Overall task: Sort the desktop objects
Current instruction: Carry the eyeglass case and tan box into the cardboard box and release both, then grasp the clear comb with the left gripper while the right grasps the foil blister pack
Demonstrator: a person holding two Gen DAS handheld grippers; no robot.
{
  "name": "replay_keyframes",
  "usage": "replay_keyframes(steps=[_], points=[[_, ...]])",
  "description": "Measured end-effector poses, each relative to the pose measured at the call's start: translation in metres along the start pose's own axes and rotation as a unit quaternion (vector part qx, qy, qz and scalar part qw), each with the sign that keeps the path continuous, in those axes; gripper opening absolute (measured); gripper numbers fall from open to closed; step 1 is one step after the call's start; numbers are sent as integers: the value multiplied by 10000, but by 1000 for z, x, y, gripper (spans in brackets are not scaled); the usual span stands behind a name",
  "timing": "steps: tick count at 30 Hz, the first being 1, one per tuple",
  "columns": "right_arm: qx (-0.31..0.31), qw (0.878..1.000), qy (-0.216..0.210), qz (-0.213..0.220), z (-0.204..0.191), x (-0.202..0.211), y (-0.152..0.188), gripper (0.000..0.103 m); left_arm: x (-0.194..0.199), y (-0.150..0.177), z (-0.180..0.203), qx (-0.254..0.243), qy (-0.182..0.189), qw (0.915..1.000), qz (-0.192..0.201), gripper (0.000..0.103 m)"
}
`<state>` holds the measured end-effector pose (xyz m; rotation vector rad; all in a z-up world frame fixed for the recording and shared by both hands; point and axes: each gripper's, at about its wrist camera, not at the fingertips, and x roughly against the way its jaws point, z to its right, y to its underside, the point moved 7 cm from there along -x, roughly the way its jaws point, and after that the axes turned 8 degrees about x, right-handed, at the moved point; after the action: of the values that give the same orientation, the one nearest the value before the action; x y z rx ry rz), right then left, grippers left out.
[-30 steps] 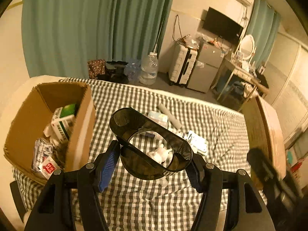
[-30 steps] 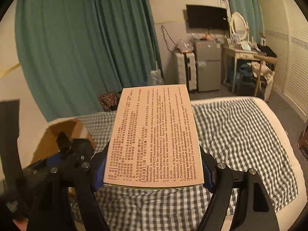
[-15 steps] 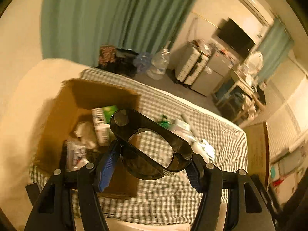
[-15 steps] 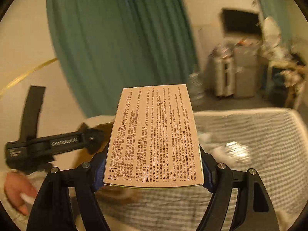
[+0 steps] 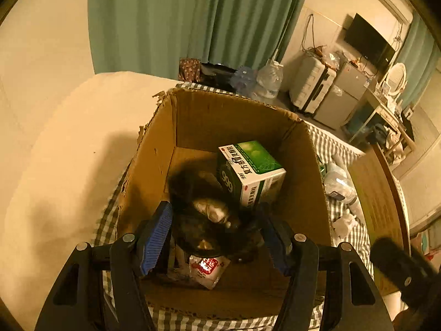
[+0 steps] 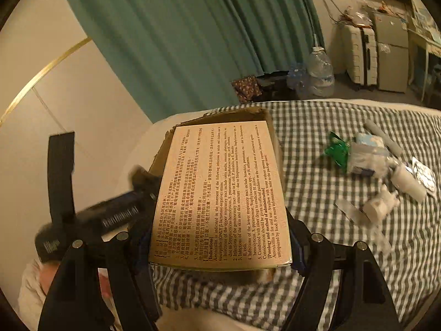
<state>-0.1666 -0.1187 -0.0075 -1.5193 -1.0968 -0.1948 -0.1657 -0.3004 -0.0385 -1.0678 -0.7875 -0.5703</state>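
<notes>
Hanging over the open cardboard box (image 5: 297,165), left gripper (image 5: 216,237) pinches a dark plastic loop (image 5: 209,220) for dropping in; right gripper (image 6: 220,251) clamps a flat printed medicine carton (image 6: 220,193) just beside, apparently queued next.

The flat tan medicine carton (image 6: 220,195) at frame centre reads "Indications", "Amoxicillin", "Posology and method of administration". The green-and-white medicine box (image 5: 249,173), centre, shows "999" and Chinese characters.

1 cardboard box (image 5: 237,115), 2 suitcases (image 6: 361,52), 2 water jugs (image 6: 319,69)
</notes>
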Motion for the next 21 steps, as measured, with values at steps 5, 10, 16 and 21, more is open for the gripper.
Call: replay_keyframes(steps=[5, 10, 16, 21], points=[[-231, 9990, -90, 382, -11, -15, -19, 93, -4, -1, -13, 98, -467, 9987, -169, 92], [-305, 9972, -159, 659, -5, -2, -24, 96, 0, -1, -18, 182, -524, 9983, -189, 92], [-203, 9959, 458, 752, 51, 43, -9, 96, 15, 19, 13, 30, -468, 9989, -92, 92], [-294, 9892, 1163, 844, 126, 98, 16, 96, 29, 50, 73, -522, -154, 9985, 2, 92]])
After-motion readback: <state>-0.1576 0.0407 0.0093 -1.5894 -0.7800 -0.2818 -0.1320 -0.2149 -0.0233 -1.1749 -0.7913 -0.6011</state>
